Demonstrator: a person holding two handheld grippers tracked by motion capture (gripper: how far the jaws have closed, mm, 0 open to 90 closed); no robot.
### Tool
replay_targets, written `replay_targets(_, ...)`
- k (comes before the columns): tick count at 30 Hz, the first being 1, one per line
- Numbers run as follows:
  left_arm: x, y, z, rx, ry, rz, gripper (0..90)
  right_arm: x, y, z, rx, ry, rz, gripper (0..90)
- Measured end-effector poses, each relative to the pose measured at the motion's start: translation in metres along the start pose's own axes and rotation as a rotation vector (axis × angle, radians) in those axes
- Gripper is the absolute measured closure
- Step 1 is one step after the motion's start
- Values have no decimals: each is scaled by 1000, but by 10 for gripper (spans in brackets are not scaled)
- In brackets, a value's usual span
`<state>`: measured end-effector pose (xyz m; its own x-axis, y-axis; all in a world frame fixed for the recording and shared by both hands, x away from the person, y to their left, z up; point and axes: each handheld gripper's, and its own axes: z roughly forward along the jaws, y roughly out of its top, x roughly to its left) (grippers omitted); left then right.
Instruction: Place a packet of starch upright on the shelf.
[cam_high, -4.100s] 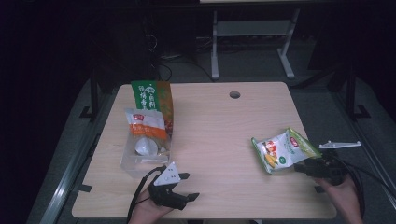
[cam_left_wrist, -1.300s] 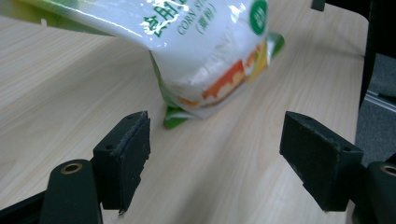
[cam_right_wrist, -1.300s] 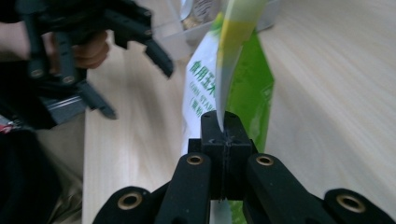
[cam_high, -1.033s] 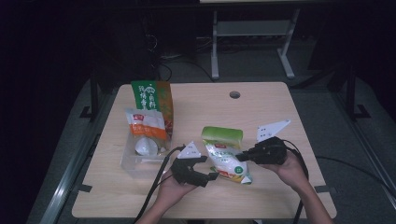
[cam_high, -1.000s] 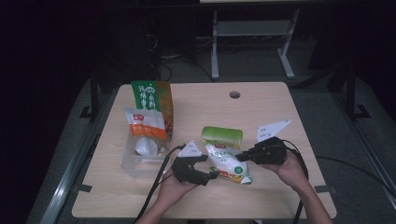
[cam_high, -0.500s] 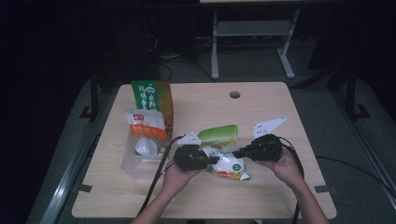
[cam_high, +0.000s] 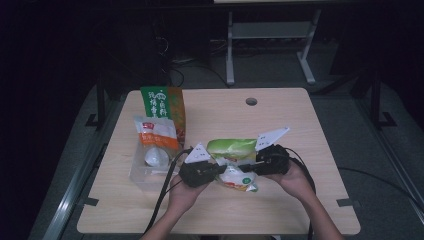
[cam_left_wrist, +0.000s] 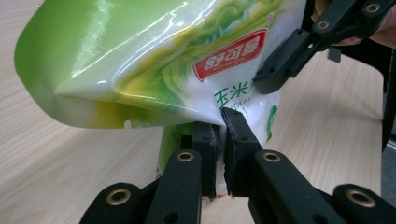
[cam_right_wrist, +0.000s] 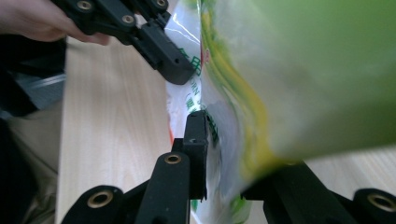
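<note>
Both hands are now meeting at the table's near middle, the green snack pouch (cam_high: 233, 161) carried in from the right. Left gripper (cam_left_wrist: 219, 140), jaws just closing, is clamping the pouch's thin lower seam. Right gripper (cam_right_wrist: 224, 154) is easing wider; its pads seemingly straddling the film without pressing, though blur is obscuring this. Light, soft and glossy-slick, the pouch is best taken by its flat seams.
</note>
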<state>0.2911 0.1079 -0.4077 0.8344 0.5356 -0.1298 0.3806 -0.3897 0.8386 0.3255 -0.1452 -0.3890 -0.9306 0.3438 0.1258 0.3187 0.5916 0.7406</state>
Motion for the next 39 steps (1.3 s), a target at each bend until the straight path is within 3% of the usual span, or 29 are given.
replay_targets(2,0,-2,-3,-3,-4,-6,806,0,1,2,7,-10,-5,802)
replay_targets(3,0,-3,-5,-3,-8,-6,775,0,2,2,-1,5,19,837)
replay_targets(6,-3,-6,-11,-7,1,0,716,-2,3,0,-7,-2,31,889)
replay_targets(13,-13,-14,-30,4,22,24,585,-2,5,-6,-22,-18,77,894)
replay_targets(18,-21,-23,-44,11,17,52,553,-1,12,-13,-21,-29,80,895)
replay_targets(23,-25,-32,-51,22,13,71,515,-1,24,-16,-1,-27,83,895)
replay_targets(29,-27,-45,-54,22,-14,43,484,-2,44,-14,11,-21,77,896)
replay_targets(39,-31,-58,-54,27,-40,58,445,1,83,-5,5,25,61,896)
